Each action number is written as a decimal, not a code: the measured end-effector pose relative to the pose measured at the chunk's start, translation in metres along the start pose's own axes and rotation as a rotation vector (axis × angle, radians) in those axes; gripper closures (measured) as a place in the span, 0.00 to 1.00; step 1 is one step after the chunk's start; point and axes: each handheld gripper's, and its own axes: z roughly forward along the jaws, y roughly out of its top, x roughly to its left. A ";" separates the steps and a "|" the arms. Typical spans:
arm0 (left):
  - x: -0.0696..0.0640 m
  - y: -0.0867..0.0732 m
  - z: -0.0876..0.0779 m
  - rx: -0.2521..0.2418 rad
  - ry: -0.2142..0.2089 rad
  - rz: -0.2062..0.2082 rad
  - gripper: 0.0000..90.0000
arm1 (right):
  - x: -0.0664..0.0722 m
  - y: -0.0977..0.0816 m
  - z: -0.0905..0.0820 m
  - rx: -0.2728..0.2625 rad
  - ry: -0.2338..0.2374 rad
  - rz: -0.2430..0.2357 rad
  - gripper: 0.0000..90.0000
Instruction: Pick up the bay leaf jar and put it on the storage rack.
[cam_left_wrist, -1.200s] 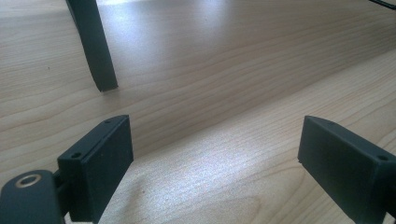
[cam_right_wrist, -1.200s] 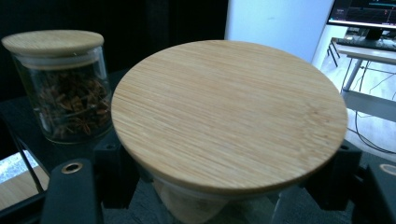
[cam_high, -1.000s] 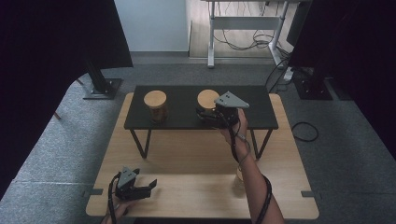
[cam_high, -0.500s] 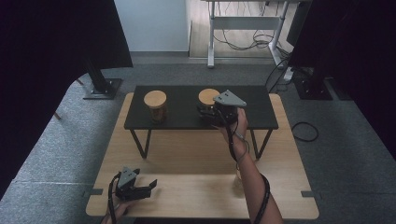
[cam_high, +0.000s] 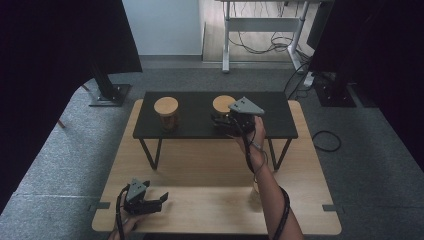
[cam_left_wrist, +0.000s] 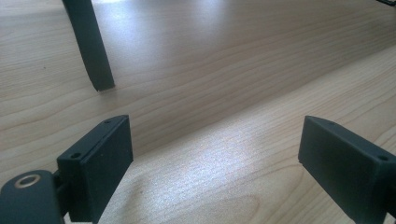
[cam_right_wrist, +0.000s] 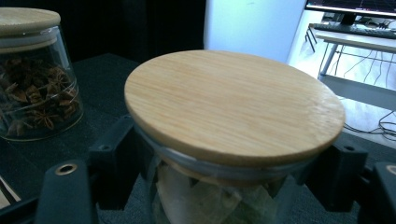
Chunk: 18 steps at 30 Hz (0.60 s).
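Observation:
A glass jar with a round bamboo lid (cam_right_wrist: 233, 102) stands on the low black table (cam_high: 195, 107), and its lid (cam_high: 223, 104) also shows in the high view. My right gripper (cam_right_wrist: 224, 182) reaches in level from the right, one jaw on each side of the glass just under the lid. Its jaws have just been opening and no longer press the jar, which stays between them. In the high view this right gripper (cam_high: 220, 122) sits at the jar's near side. My left gripper (cam_high: 159, 202) rests open on the wooden table (cam_high: 210, 165) near its front left corner; nothing lies between its fingers (cam_left_wrist: 100, 163).
A second lidded jar (cam_high: 166, 107) holding star anise (cam_right_wrist: 32, 70) stands on the left half of the black table. A black table leg (cam_left_wrist: 91, 46) stands ahead of the left gripper. A desk frame (cam_high: 260, 30) and cables lie on the floor behind.

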 end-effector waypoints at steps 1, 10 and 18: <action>0.000 0.000 0.000 -0.001 -0.001 0.001 0.10 | 0.001 0.000 0.000 -0.001 -0.002 -0.001 0.22; 0.001 0.000 -0.001 -0.003 -0.004 0.005 0.10 | 0.004 -0.002 -0.007 -0.012 -0.022 0.017 0.15; 0.001 0.000 0.000 0.001 0.001 0.011 0.10 | 0.003 -0.007 -0.018 -0.038 -0.013 0.049 0.14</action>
